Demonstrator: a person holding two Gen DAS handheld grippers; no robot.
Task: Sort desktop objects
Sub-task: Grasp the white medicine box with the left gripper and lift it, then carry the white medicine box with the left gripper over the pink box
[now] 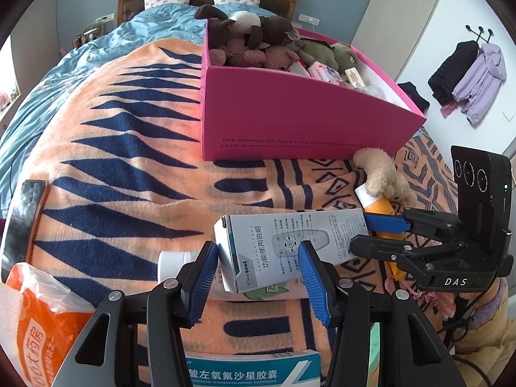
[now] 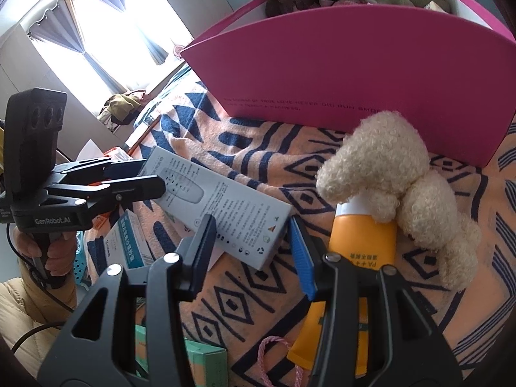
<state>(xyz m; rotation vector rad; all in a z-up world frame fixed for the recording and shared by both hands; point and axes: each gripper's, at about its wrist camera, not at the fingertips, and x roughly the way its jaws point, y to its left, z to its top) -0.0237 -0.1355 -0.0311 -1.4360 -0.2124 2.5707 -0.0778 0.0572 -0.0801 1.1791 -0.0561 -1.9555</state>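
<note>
A long white-grey carton [image 1: 290, 245] with a remote-control drawing lies across the orange and navy blanket, also in the right wrist view [image 2: 222, 206]. My left gripper [image 1: 261, 267] straddles one end of it, pads close on both sides. My right gripper [image 2: 251, 242] straddles the other end, pads close to its sides; it also shows in the left wrist view [image 1: 371, 235]. An orange tube [image 2: 364, 242] lies right of the right gripper, under a cream plush toy [image 2: 396, 187]. A pink box [image 1: 300, 119] with plush toys stands behind.
A white bottle [image 1: 174, 262] lies under the carton. A teal medicine box [image 1: 251, 371] and an orange pharmacy bag [image 1: 38, 329] lie near. A phone [image 1: 24, 216] lies at the left. More small boxes [image 2: 129, 245] sit at the blanket's edge.
</note>
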